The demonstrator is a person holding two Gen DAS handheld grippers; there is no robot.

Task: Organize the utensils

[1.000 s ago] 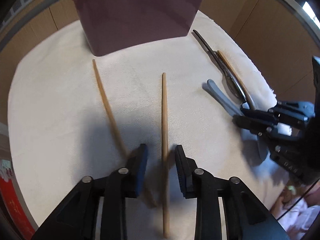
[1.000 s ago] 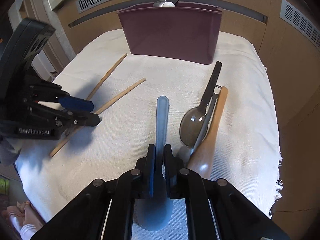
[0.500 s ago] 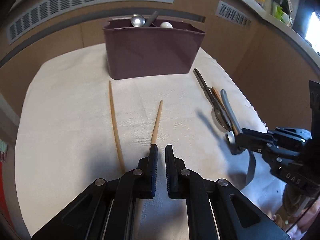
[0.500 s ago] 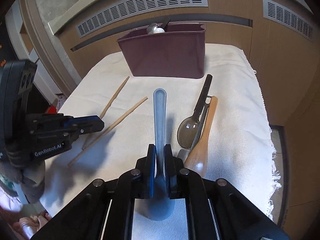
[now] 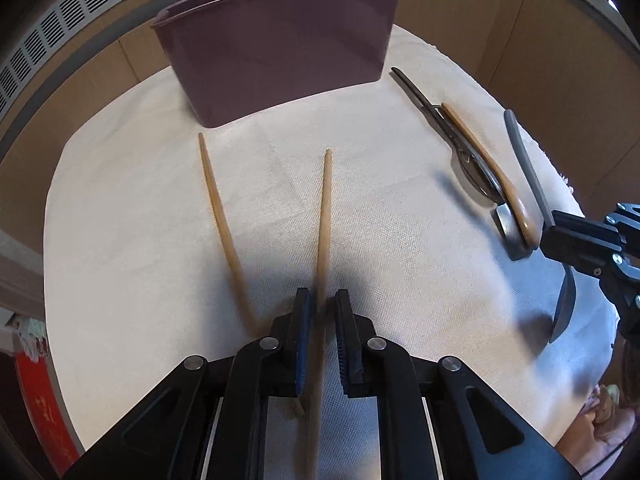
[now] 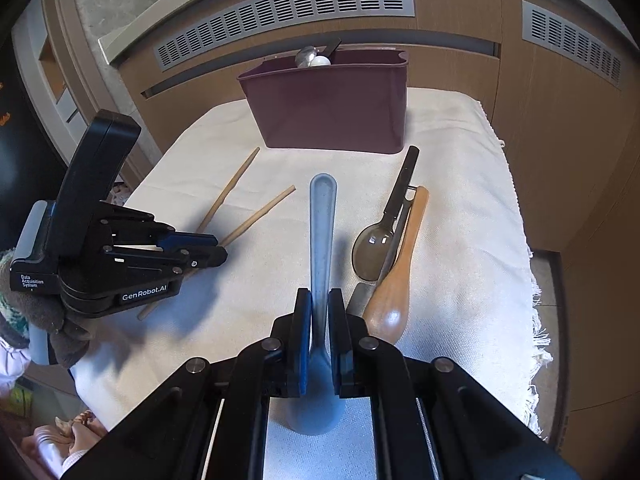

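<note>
With the left gripper (image 5: 322,312) clamped on a chopstick (image 5: 325,208) and the right gripper (image 6: 319,316) on the blue spoon (image 6: 322,232), lift both level toward the bin (image 6: 332,108).

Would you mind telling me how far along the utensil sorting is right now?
Done: a few utensils already stand in the bin. In hand: the left gripper is shut on one chopstick, the right gripper on the blue spoon. Left: the other chopstick, dark spoon and wooden spoon lie on the cloth.
</note>
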